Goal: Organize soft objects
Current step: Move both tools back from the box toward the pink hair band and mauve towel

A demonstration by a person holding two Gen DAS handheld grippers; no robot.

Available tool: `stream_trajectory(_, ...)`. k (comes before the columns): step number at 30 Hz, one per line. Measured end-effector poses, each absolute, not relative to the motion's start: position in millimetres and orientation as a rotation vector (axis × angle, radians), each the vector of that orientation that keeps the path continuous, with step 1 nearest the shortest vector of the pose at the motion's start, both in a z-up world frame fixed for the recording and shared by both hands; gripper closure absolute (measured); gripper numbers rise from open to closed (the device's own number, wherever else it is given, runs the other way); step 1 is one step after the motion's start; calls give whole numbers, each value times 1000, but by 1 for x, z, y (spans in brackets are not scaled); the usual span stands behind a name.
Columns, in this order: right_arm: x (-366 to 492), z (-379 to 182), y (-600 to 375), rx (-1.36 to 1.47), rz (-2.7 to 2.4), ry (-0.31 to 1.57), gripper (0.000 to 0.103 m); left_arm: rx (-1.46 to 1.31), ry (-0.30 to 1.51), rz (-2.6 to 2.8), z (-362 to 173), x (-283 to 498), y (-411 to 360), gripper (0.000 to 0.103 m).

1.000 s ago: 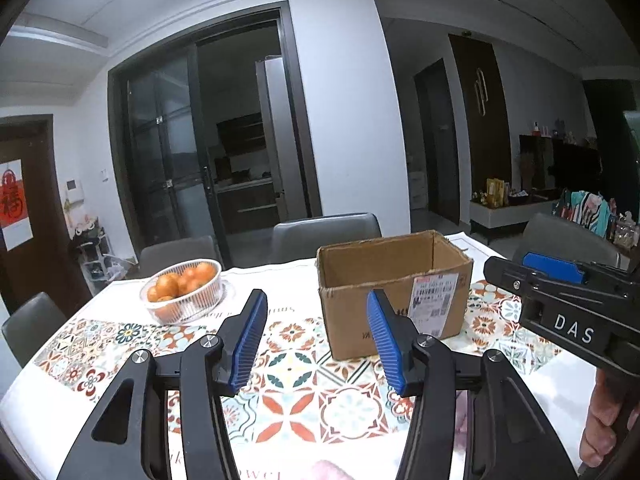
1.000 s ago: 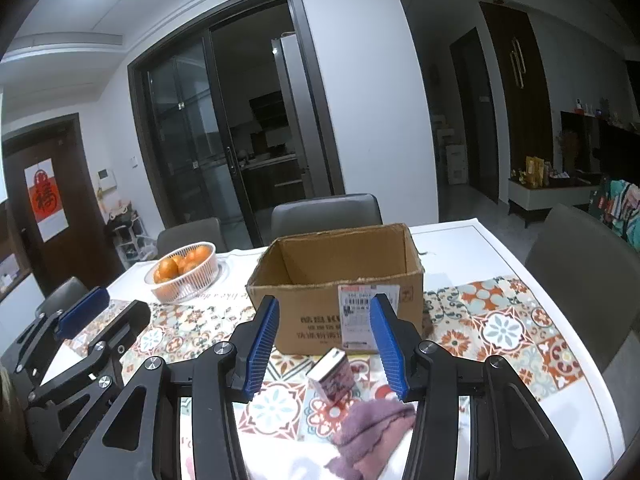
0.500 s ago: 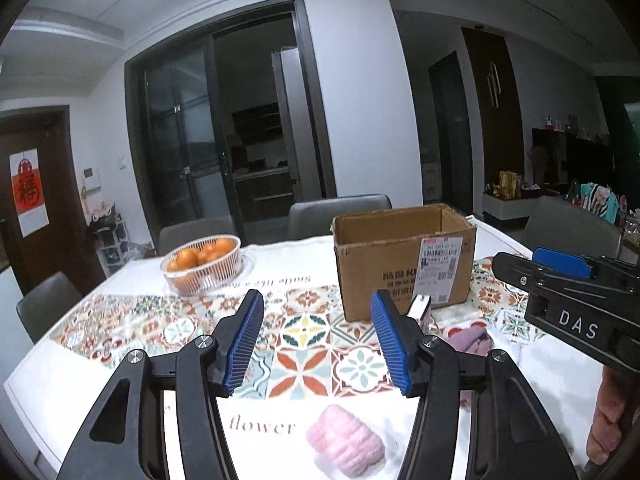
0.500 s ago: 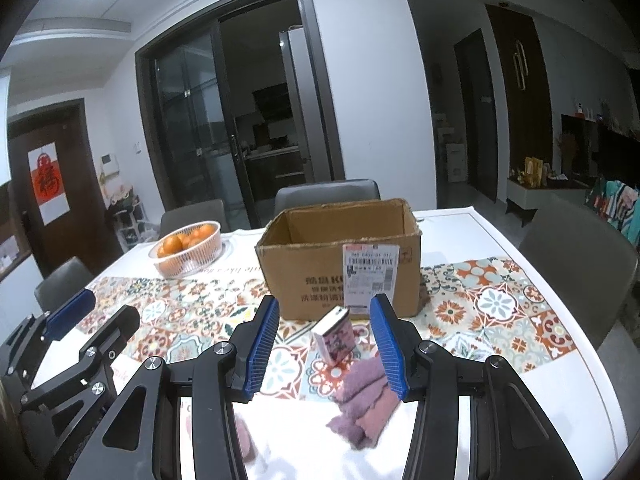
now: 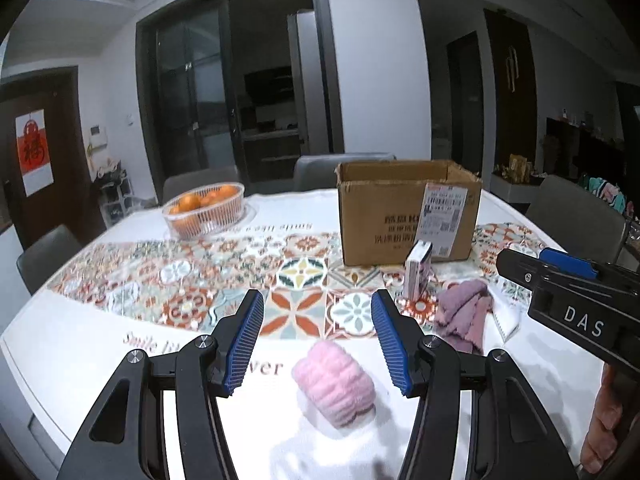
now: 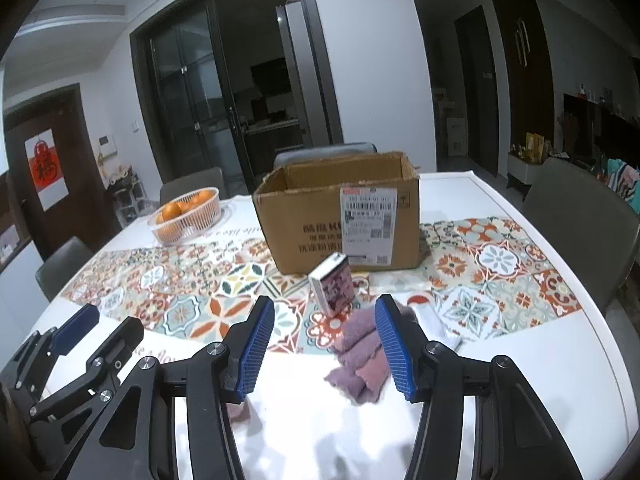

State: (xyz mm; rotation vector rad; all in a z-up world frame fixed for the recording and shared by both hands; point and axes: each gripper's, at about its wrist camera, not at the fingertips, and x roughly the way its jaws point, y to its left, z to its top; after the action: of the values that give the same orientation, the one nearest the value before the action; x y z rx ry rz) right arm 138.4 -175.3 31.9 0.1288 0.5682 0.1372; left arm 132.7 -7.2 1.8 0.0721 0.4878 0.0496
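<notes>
Pink fluffy roll [image 5: 334,384] sits between our left tool's [image 5: 318,344] parted jaws; right tool's [image 6: 325,350] jaws, just opening wider, frame the purple cloth [image 6: 360,356]; we close next.

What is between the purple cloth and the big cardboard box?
A small printed box stands upright between the purple cloth and the cardboard box; the right wrist view shows it best.

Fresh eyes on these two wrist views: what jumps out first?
The open cardboard box at mid-table, a small carton upright before it. Nearer, a fluffy pink roll lies ahead of the open left gripper, and a crumpled purple cloth ahead of the open right gripper. A basket of oranges sits far left.
</notes>
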Motion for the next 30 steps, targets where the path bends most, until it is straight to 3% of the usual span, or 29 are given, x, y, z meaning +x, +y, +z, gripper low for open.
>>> stream_trajectory(30, 174, -45, -174, 84, 118, 762, 49, 107, 685, 90, -78, 164, -18, 47)
